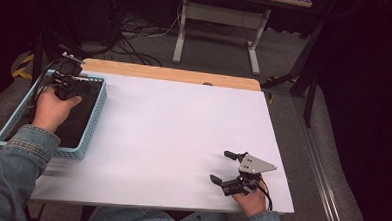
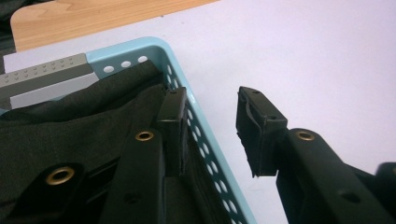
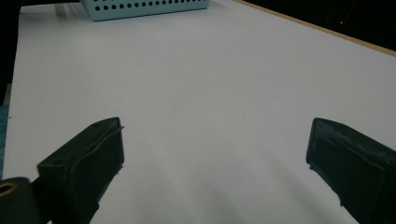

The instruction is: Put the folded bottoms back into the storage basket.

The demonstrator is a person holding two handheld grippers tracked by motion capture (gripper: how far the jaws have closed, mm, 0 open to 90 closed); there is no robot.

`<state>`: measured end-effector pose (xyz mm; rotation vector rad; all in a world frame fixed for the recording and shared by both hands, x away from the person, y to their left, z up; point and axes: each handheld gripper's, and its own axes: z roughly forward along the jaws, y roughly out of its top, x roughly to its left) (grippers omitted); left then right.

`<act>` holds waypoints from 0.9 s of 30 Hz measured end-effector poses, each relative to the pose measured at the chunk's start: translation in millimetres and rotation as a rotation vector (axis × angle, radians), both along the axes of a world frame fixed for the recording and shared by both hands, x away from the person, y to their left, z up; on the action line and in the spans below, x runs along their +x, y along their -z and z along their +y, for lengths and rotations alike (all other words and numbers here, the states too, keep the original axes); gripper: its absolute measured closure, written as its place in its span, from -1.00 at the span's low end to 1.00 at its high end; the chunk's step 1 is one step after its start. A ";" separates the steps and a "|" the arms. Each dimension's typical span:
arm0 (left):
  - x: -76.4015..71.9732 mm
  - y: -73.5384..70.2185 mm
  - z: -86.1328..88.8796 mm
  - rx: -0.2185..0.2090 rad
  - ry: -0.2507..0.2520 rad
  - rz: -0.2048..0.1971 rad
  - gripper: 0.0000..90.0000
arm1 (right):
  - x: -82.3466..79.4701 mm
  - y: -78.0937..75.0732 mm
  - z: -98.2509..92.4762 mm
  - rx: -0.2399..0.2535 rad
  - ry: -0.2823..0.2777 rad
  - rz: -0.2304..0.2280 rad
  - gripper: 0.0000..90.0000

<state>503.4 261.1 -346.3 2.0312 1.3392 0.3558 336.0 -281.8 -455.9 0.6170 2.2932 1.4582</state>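
Left gripper [image 1: 67, 82] hangs over the far end of the basket [image 1: 94, 118] at about ten o'clock on the table [image 1: 173, 124], its jaws apart and gripping nothing; in its own view one jaw sits inside the basket wall above the cloth [image 2: 70, 135], the other outside over the white tabletop. Right gripper [image 1: 226, 168] rests near five o'clock on the table, well apart from the basket, jaws spread wide with only bare surface between them. Black cloth lies bunched inside the pale blue, perforated basket. A grey studded block [image 2: 44, 77] sits at the basket's far corner, touching the cloth's edge.
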 end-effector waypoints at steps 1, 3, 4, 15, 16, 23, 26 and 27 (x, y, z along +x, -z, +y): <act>-3.1 -1.8 0.5 -0.002 0.007 -0.009 0.38 | 0.0 0.0 0.1 -0.001 0.001 -0.001 -0.89; -7.6 -4.0 0.5 -0.011 0.007 -0.014 0.34 | 0.0 0.1 0.5 -0.002 0.000 -0.001 -0.89; -10.8 -5.4 0.4 -0.013 0.013 -0.021 0.31 | 0.0 0.1 0.5 -0.003 0.001 -0.001 -0.89; -34.7 -15.8 -7.4 -0.029 0.084 -0.081 -0.11 | -0.1 0.2 0.6 -0.003 0.000 -0.001 -0.89; -36.2 -16.3 -7.7 -0.033 0.091 -0.081 -0.17 | -0.1 0.2 0.6 -0.003 0.000 -0.001 -0.89; -50.3 -16.6 -9.7 -0.043 0.151 -0.117 -0.57 | -0.1 0.1 0.6 -0.003 -0.001 -0.002 -0.89; -56.2 -16.8 -9.0 -0.081 0.181 -0.120 -0.60 | -0.1 0.1 0.6 -0.003 -0.002 -0.001 -0.89; -58.3 -16.9 -9.2 -0.092 0.187 -0.123 -0.64 | -0.1 0.2 0.7 -0.003 -0.002 -0.001 -0.89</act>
